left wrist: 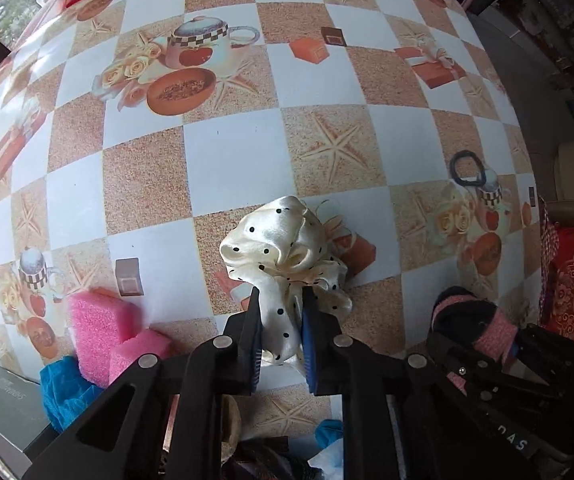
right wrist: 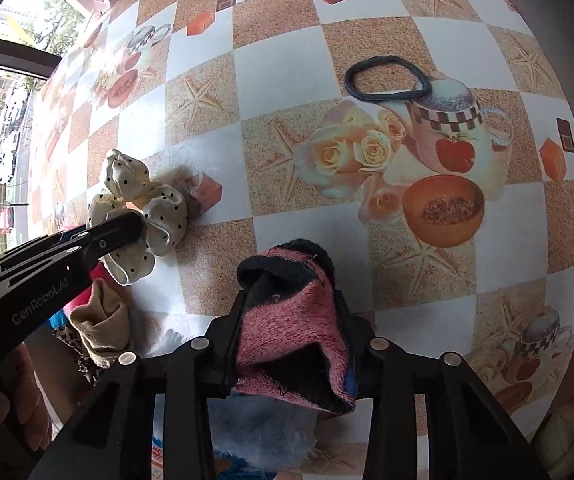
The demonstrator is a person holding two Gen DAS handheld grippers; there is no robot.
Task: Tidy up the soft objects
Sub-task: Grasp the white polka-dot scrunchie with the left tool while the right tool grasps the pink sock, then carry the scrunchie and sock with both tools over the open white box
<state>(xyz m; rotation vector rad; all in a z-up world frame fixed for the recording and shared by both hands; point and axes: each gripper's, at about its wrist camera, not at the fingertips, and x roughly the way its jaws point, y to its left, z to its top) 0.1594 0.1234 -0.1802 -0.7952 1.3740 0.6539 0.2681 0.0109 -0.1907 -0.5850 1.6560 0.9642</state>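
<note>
The left gripper (left wrist: 281, 316) points straight down at the desk (left wrist: 223, 148), its jaws closed on a cream satin scrunchie (left wrist: 287, 256) with black polka dots; the fabric is squeezed between the blue pads and the rest of the ruffle billows out ahead of the tips, resting on the desk's checked cloth. In the right wrist view the same scrunchie (right wrist: 143, 208) lies left of centre with the left gripper's black finger across it, and white lettering on that gripper's body reads "GenRobot.AI".

The right gripper (right wrist: 291, 300) has its jaws clamped on a folded pink and black fuzzy sock (right wrist: 295, 328), which fills the gap between the fingers and bulges past them. From the left wrist camera the sock (left wrist: 471, 320) shows at lower right, and the letters "DAS", upside down, can be read on the right gripper's body.

A black hair tie (right wrist: 387, 80) lies flat on the desk well beyond the sock, over a printed teapot and roses. Pink foam sponge blocks (left wrist: 107, 328) sit at lower left by a blue cloth (left wrist: 63, 392) and a grey box (left wrist: 3, 408) whose writing is too blurred to read. A beige sock (right wrist: 103, 324) and pale blue fluffy fabric (right wrist: 263, 432) lie near the desk's near edge.
</note>
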